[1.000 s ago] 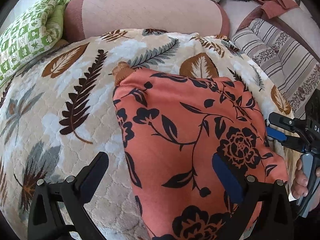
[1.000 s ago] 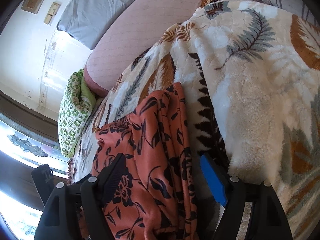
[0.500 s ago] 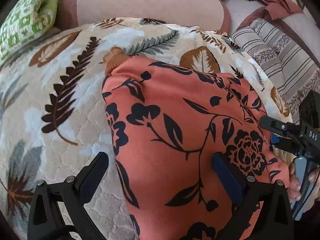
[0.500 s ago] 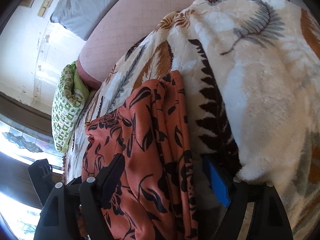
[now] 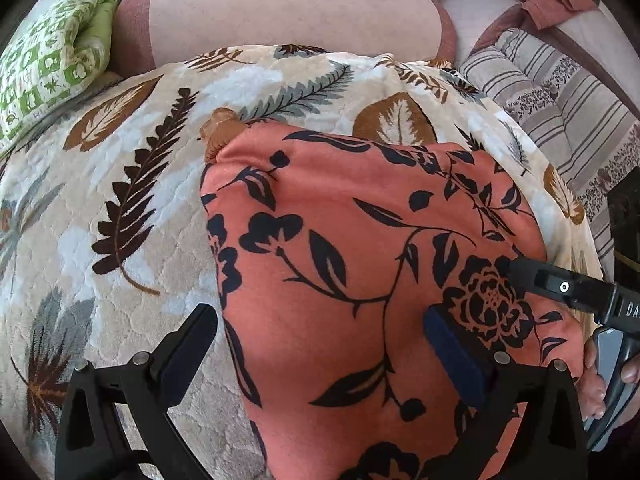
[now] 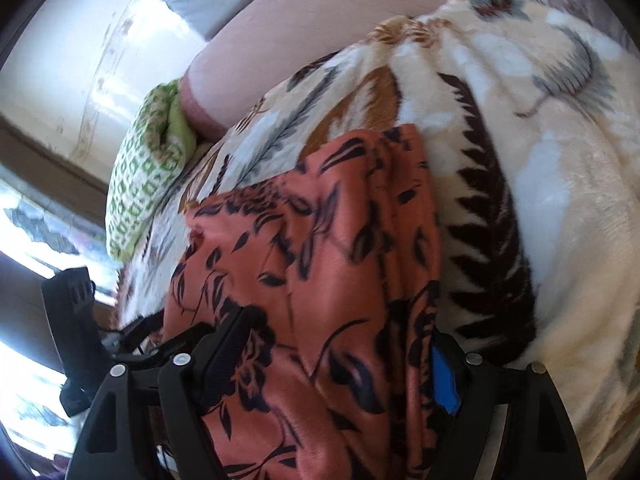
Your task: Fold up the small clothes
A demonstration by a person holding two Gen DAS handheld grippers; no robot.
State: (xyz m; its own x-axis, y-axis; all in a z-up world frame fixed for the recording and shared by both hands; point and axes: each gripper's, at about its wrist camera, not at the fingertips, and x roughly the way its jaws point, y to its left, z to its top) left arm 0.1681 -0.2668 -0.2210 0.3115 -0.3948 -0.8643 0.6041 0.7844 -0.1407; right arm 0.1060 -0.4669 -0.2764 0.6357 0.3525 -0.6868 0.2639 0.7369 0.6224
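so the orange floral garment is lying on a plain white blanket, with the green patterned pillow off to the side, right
Not quite: the blanket is not plain white; the left wrist view shows it cream with brown and grey leaf prints. The orange floral garment does lie on it, with the green patterned pillow off to the side.

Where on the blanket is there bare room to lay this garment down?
Bare blanket lies left of the garment, out to the green pillow, plus a strip between it and the pink bolster. Crowded on the right: the right gripper and striped cushions.

Bare blanket (image 5: 132, 184) left of garment (image 5: 360, 240)
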